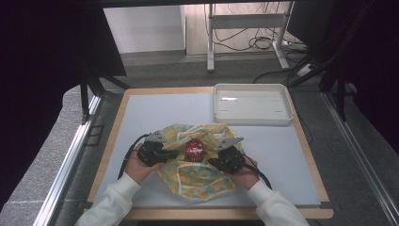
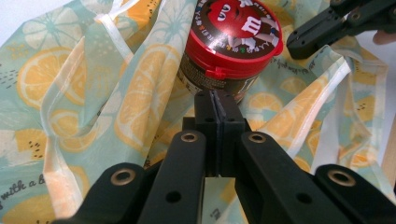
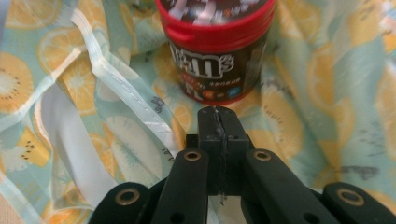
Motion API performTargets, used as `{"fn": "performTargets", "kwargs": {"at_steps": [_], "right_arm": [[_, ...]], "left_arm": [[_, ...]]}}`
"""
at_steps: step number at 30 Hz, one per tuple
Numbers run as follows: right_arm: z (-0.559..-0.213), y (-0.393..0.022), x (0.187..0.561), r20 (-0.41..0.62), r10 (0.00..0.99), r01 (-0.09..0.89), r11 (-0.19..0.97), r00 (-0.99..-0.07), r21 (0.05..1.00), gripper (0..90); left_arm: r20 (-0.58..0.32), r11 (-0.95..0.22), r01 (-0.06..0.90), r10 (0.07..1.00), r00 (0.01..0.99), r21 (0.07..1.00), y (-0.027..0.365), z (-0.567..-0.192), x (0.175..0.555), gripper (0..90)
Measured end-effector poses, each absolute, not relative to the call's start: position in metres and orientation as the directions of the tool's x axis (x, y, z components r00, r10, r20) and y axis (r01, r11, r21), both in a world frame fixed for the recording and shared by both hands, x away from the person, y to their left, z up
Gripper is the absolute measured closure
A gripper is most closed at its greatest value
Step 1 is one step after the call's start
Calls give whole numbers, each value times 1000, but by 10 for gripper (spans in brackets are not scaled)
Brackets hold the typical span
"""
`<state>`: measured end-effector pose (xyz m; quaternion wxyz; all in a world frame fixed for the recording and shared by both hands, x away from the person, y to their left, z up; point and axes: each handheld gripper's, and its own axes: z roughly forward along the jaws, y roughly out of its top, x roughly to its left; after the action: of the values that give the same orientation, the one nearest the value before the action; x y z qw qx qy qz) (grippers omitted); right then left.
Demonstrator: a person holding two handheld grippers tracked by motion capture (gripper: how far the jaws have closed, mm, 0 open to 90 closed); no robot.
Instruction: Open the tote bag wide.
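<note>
A brown candy jar with a red lid (image 1: pixel 194 149) stands upright in the middle of a crumpled cloth printed with orange and lemon slices (image 1: pixel 200 182), near the table's front edge. My left gripper (image 1: pixel 175 153) lies to the left of the jar and my right gripper (image 1: pixel 212 163) to its right, both pointing inward at it. In the left gripper view the jaws (image 2: pixel 215 100) are shut, pads together, just short of the jar (image 2: pixel 233 42) above the cloth (image 2: pixel 93 93). In the right gripper view the jaws (image 3: pixel 218 116) are shut too, just short of the jar (image 3: pixel 215 51).
A white empty tray (image 1: pixel 254 121) sits at the table's back right corner. The white mat (image 1: pixel 160 110) covers the wooden tabletop. A person's white sleeves come in from the bottom. The right gripper's black tip (image 2: pixel 327 25) shows beyond the jar in the left gripper view.
</note>
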<state>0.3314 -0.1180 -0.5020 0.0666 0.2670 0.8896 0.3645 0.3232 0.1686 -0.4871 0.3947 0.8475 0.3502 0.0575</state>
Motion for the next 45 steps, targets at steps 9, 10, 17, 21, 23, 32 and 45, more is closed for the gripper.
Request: {"fn": "performTargets", "kwargs": {"at_steps": [9, 10, 17, 21, 23, 32, 45], "right_arm": [[-513, -111, 320, 106, 479, 424, 627, -871, 654, 888], [-514, -111, 319, 107, 477, 423, 628, -873, 653, 888], [-517, -110, 316, 108, 466, 419, 640, -878, 644, 888], [-519, -110, 317, 112, 465, 422, 644, -878, 638, 888], [-519, -110, 317, 110, 462, 419, 646, -880, 638, 888], [-520, -109, 316, 113, 462, 421, 647, -880, 635, 888], [-524, -105, 313, 124, 423, 403, 674, -898, 619, 889]], "left_arm": [[-189, -445, 551, 632, 752, 706, 159, -479, 331, 900], [-195, -451, 557, 628, 754, 698, 155, -479, 334, 900], [-187, -497, 574, 628, 755, 651, 151, -489, 347, 900], [-186, -498, 569, 624, 759, 654, 153, -488, 345, 900], [-180, -506, 567, 623, 762, 650, 152, -489, 346, 900], [-179, -529, 588, 632, 754, 612, 148, -504, 361, 900], [-168, -483, 650, 712, 682, 587, 143, -524, 397, 900]]}}
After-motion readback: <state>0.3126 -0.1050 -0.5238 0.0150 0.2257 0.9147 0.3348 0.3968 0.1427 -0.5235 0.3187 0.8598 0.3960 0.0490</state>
